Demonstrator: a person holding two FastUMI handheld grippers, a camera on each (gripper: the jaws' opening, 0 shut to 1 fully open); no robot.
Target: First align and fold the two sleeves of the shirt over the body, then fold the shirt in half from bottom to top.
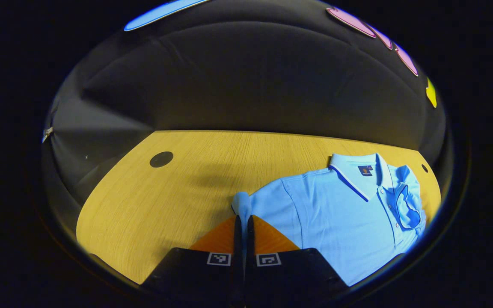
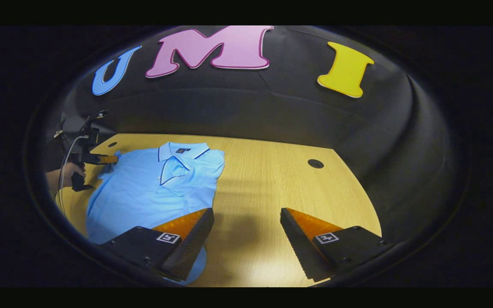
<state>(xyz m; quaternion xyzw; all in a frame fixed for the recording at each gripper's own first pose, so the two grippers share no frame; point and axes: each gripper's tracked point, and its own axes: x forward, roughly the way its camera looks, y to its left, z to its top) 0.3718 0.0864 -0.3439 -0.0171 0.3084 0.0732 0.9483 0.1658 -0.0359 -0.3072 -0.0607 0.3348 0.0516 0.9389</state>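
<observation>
Looking across the wooden surface [image 2: 272, 188], I see its far edge running along the booth's black wall, with a broad bare stretch of wood on the side away from the shirt and a small dark round hole [image 2: 315, 163] in that stretch. My light blue polo shirt [image 2: 152, 188] lies flat on the other half, collar [image 2: 182, 153] toward the wall, hem toward me. One sleeve [image 1: 407, 201] is already folded over the chest, so that side of the shirt shows a straight folded edge next to the bare wood. The other sleeve [image 1: 242, 204] still sticks out sideways. My left claw [image 1: 244, 220] has its fingers pressed together on the cuff of that sleeve; in the right gripper view it [image 2: 111, 159] sits at the shirt's far side with a hand [image 2: 73, 171] gripping its handle. My right claw [image 2: 246, 222] hangs with its fingers wide apart above the surface, one finger [image 2: 188, 239] over the shirt's lower corner, the other over bare wood.
</observation>
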